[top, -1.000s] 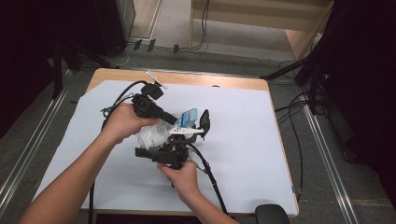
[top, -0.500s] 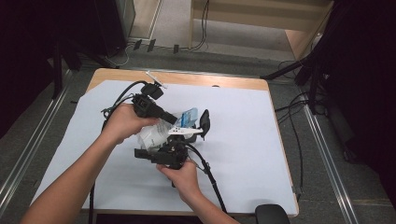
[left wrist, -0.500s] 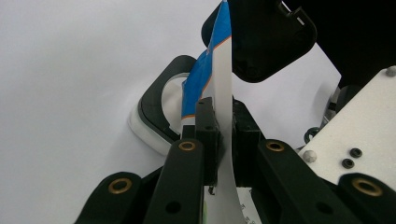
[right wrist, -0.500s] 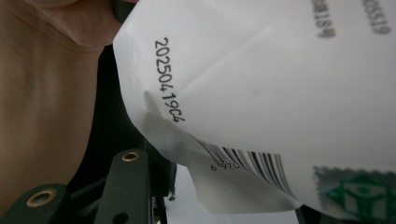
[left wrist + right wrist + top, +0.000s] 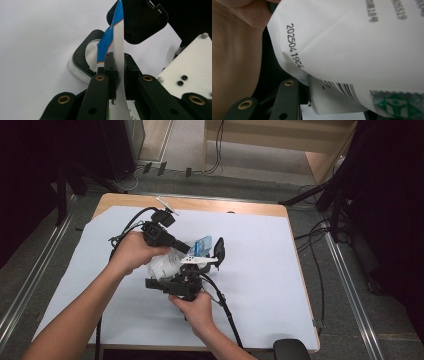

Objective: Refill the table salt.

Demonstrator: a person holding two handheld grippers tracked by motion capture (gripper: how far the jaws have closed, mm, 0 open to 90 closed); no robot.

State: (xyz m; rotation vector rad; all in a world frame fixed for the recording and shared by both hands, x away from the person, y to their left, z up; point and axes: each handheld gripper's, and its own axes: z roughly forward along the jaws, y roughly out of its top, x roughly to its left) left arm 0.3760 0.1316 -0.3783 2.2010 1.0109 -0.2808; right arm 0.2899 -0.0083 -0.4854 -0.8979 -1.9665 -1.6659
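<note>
While the left claw [image 5: 117, 75] is clamped on the white-and-blue pouch [image 5: 167, 262] held mid-tabletop [image 5: 260, 285], I can't tell the right claw's [image 5: 181, 285] state; pulling could tear it.

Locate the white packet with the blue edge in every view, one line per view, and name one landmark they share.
High view: the white packet sits mid-table between both hands, blue edge toward the far right.
Left gripper view: its blue-and-white edge rises from bottom centre, clamped in the left gripper.
Right gripper view: its white printed body covers the centre and right, above the right gripper's jaws.
Shared landmark: the white table sheet, except in the right gripper view.
</note>
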